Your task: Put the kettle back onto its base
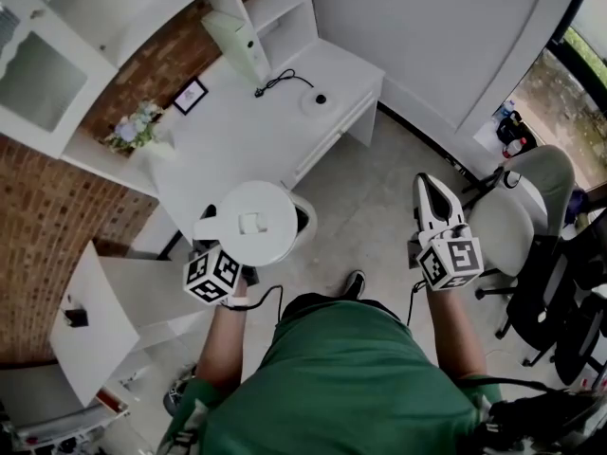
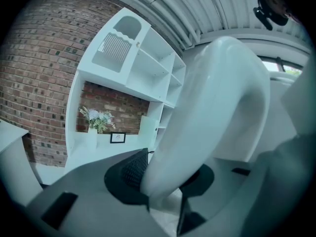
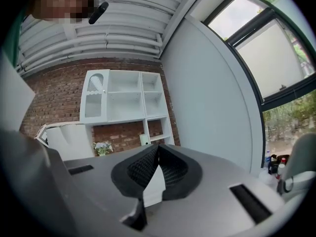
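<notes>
White kettle (image 1: 256, 218) gripped by left gripper (image 2: 165, 176) jaws; right gripper (image 3: 155, 152) jaws closed, empty; chair (image 1: 520, 221) beside

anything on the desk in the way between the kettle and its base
Nothing visible does. Only bare desk lies between the kettle, held in the left gripper, and the base; the flowers and picture frame stand off to one side.

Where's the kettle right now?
In the head view, the kettle is on the left, held up by its handle in the left tool. It is at the near end of the white desk.
</notes>
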Demonstrator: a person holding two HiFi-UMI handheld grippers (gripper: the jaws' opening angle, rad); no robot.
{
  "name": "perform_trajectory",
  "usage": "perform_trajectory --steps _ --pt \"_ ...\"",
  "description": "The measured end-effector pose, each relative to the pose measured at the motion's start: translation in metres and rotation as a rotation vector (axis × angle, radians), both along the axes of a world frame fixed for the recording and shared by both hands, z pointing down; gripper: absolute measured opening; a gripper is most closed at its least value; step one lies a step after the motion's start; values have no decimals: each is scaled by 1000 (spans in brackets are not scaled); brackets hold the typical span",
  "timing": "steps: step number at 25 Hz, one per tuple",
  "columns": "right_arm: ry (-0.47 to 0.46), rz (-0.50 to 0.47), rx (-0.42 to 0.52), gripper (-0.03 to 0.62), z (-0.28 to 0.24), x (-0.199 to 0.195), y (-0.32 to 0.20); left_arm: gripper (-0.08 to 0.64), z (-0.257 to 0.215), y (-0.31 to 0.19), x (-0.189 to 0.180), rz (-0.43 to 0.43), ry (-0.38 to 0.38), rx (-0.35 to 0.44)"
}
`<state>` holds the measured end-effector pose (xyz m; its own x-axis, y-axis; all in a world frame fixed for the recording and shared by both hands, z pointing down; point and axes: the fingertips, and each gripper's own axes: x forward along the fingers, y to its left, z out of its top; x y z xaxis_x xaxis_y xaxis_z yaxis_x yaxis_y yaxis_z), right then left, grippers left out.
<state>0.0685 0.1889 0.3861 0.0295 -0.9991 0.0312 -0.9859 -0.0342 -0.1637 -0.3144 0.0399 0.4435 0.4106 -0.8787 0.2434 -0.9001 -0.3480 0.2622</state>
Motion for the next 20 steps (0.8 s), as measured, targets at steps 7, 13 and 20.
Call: perform_trajectory --steps 7,13,20 --pt "0 0 3 21 -2 32 -8 140 2 -16 24 -22 18 -4" --pt "0 22 -6 21 3 54 -22 140 7 -44 48 -11 10 -7" --pt "17 59 -36 21 10 78 -54 141 17 -98 78 14 15 -10"
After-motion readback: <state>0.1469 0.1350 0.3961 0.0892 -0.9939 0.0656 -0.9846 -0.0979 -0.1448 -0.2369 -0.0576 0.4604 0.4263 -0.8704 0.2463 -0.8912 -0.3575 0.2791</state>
